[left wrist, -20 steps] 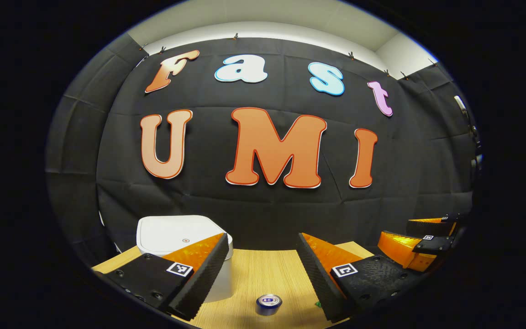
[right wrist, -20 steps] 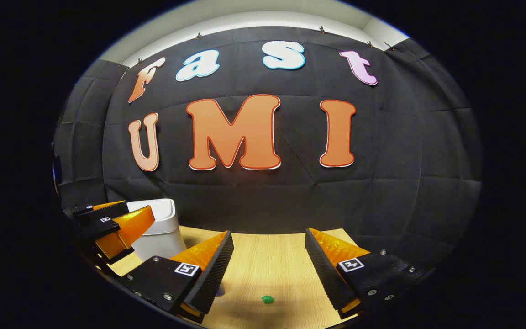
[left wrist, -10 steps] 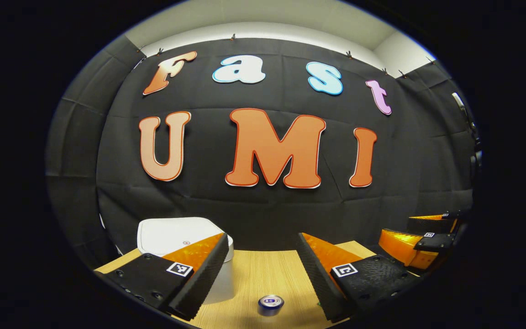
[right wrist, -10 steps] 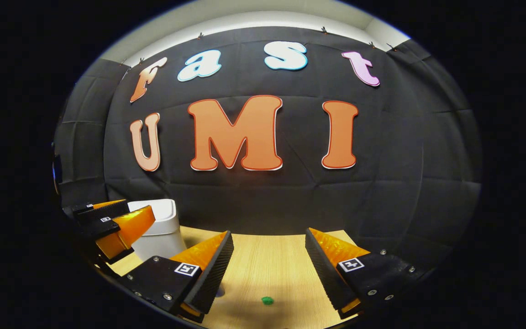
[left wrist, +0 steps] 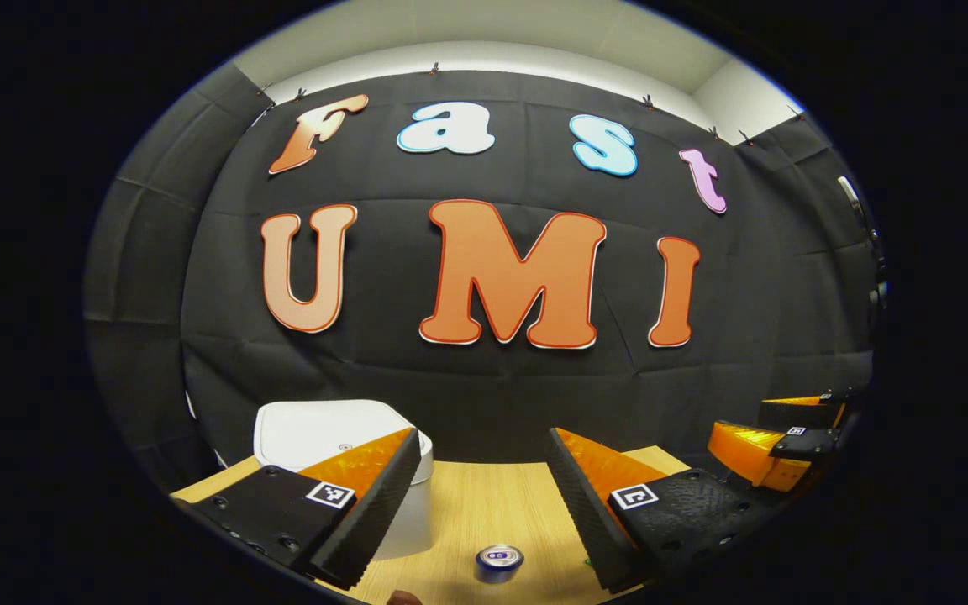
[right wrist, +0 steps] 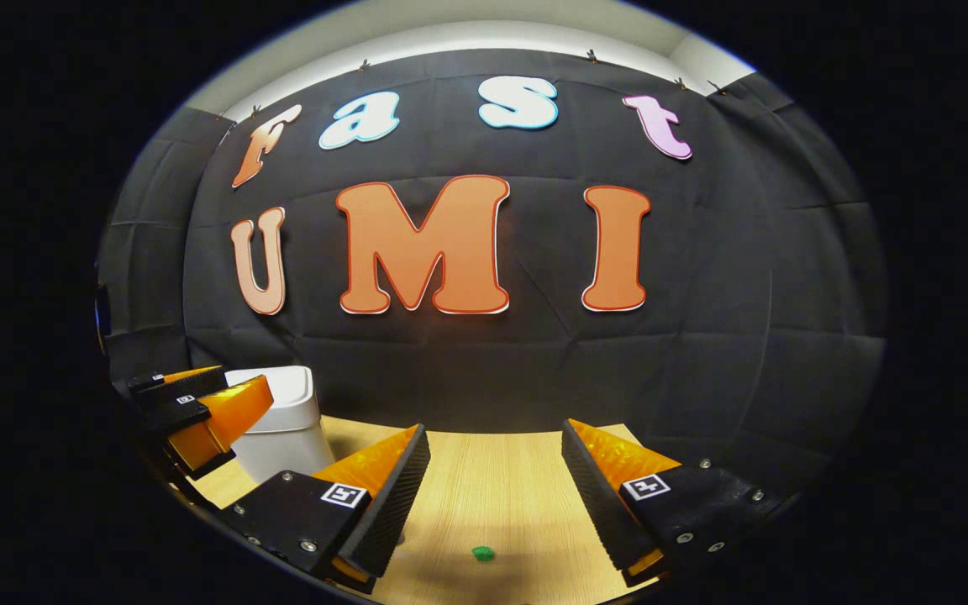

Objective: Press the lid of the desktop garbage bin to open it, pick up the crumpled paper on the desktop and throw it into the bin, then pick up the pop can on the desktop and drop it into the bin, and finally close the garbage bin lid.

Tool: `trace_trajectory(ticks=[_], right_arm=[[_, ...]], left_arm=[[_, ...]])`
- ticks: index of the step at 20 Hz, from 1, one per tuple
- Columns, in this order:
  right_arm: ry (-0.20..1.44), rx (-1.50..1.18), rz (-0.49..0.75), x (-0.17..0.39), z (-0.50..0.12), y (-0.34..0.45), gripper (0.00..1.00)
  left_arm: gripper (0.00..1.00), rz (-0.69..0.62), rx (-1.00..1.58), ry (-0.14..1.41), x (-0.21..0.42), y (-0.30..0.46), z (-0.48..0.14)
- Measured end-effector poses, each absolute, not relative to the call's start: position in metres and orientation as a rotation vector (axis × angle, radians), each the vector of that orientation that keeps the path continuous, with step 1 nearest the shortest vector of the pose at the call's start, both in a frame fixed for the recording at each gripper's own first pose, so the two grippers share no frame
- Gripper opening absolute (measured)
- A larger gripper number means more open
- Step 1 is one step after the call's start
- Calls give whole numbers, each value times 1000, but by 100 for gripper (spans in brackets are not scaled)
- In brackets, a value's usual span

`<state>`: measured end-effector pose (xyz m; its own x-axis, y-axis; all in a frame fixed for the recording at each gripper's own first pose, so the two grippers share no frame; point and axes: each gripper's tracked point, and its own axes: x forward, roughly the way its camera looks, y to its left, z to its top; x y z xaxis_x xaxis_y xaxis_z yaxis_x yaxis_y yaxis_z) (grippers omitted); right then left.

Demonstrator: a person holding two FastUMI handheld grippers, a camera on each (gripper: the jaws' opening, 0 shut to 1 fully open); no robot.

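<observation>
Wooden desktop (left wrist: 484,504) holds bin (left wrist: 316,428) and pop can (left wrist: 498,561); both claws, left claw (left wrist: 477,479) and right claw (right wrist: 492,470), gape wide, empty.

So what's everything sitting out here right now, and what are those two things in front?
garbage bin: one, white, lid shut, at the left of the desktop by the wall
pop can: one, blue with a silver top, upright on the desktop, right of the bin
crumpled paper: one small green ball, on the desktop, apart from the bin
desktop: one, light wood
booth wall: one, black cloth, behind the desktop
left tool: one, fingers spread wide, holding nothing, above the can
right tool: one, fingers spread wide, holding nothing, above the paper
</observation>
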<state>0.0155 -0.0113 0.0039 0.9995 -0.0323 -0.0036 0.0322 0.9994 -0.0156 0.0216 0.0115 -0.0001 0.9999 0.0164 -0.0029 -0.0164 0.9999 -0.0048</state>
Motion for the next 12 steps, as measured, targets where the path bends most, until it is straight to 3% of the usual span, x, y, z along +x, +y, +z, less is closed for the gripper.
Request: trace_trajectory(ticks=[7, 9, 10, 12], right_arm=[[-5, -19, -30, 15, 7, -11, 95], [-10, -17, -39, 15, 7, -14, 95], [-9, -15, -42, 16, 7, -16, 95], [-6, -10, -41, 17, 7, -18, 94]], left_arm=[[95, 2, -38, 16, 27, 10, -3], [90, -5, -32, 17, 28, 9, -4], [81, -5, -28, 20, 29, 9, -5], [51, -23, -25, 42, 35, 8, -11]])
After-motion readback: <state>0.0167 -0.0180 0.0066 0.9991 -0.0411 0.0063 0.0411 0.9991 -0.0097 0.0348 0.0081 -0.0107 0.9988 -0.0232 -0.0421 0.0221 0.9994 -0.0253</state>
